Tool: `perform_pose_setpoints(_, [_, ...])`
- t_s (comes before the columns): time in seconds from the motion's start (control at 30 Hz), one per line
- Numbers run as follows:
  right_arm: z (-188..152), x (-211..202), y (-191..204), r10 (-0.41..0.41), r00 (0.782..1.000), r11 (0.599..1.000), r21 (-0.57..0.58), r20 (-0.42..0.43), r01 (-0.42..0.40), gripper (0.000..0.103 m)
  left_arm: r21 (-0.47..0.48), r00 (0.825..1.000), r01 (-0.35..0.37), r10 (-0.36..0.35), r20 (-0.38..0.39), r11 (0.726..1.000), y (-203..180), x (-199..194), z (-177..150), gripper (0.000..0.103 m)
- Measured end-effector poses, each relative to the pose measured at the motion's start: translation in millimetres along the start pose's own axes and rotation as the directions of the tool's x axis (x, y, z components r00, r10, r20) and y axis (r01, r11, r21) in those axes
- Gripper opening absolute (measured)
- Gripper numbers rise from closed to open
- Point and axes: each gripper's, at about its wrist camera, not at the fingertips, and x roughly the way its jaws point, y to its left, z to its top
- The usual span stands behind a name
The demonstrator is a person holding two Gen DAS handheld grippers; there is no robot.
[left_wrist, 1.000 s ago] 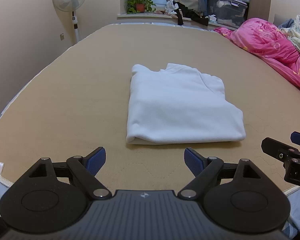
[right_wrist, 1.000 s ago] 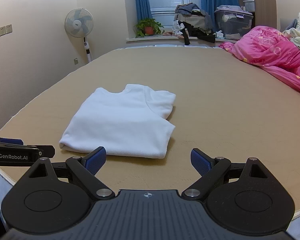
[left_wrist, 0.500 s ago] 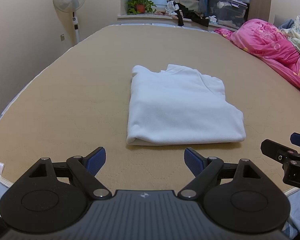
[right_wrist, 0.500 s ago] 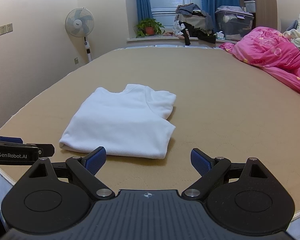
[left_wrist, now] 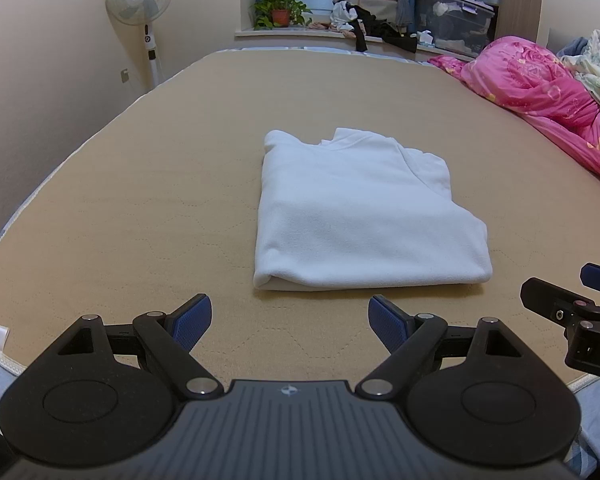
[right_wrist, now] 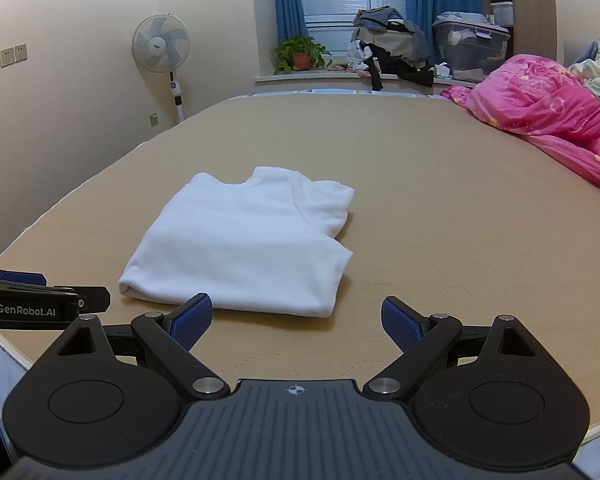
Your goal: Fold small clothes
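A white garment (left_wrist: pixel 364 216) lies folded into a flat rectangle on the tan mattress (left_wrist: pixel 140 208); it also shows in the right wrist view (right_wrist: pixel 244 244). My left gripper (left_wrist: pixel 290 320) is open and empty, just short of the garment's near edge. My right gripper (right_wrist: pixel 296 322) is open and empty, near the garment's near right corner. The right gripper's tip shows at the right edge of the left wrist view (left_wrist: pixel 572 308). The left gripper's side shows at the left edge of the right wrist view (right_wrist: pixel 40 300).
A pink quilt (left_wrist: pixel 548 100) lies along the mattress's right side. A standing fan (left_wrist: pixel 140 4) is by the left wall. A potted plant (left_wrist: pixel 280 10), piled clothes (left_wrist: pixel 372 8) and a storage box (left_wrist: pixel 456 20) line the window sill. The mattress's near edge (left_wrist: pixel 4 356) is just below the grippers.
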Motion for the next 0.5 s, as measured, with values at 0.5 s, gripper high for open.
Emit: perform_pose_setpoints(0.5, [0.1,0.0,1.0,-0.001,1.0,1.0,0.001,0.001,0.001,0.092,0.009,1.0,0.002,-0.002,0.002,1.0,1.3,1.2,0.5,0.089])
